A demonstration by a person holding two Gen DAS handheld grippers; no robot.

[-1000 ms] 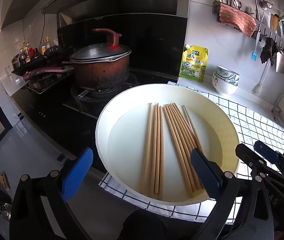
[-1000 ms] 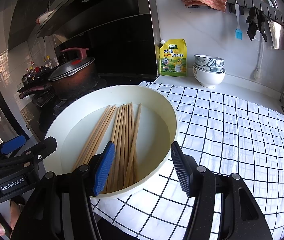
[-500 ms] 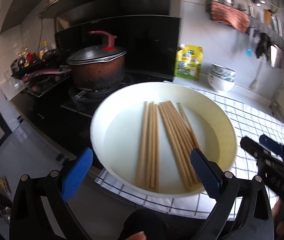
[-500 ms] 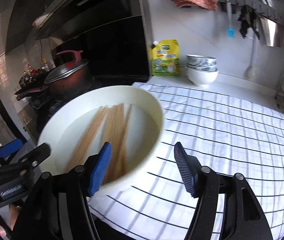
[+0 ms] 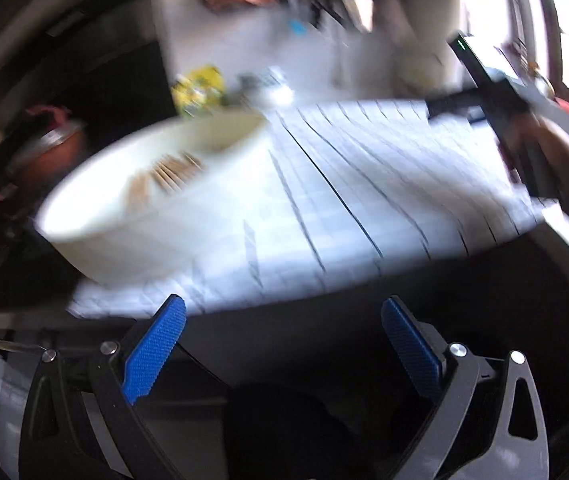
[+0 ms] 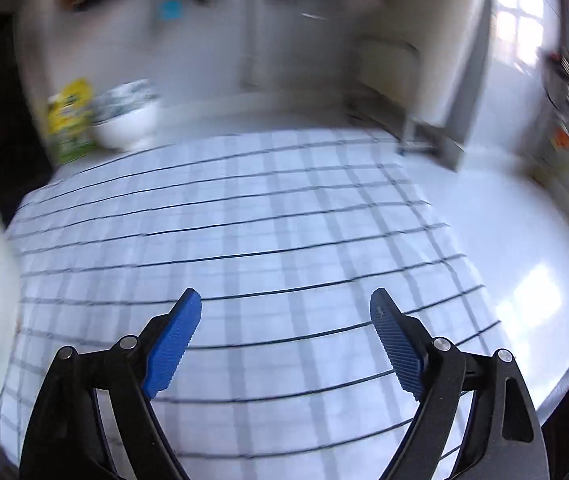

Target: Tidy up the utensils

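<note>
Your right fingers [image 6: 284,344] are opening, empty, over the checked cloth [image 6: 244,232]; your left fingers [image 5: 284,352] gape empty too. The chopsticks [image 5: 164,172] lie untouched in the bowl [image 5: 132,240]. Next, reach back for them.

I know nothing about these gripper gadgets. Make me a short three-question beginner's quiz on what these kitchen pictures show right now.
1. True or false: the chopsticks lie inside the white bowl.
2. What is between the fingers of the right gripper? A) a chopstick B) a spoon C) nothing, only the checked cloth below
3. Fill in: in the left wrist view, nothing sits between the pads of the left gripper, so it is ____.

Key
1. True, though the view is blurred.
2. C; its jaws are opening.
3. Open.
</note>
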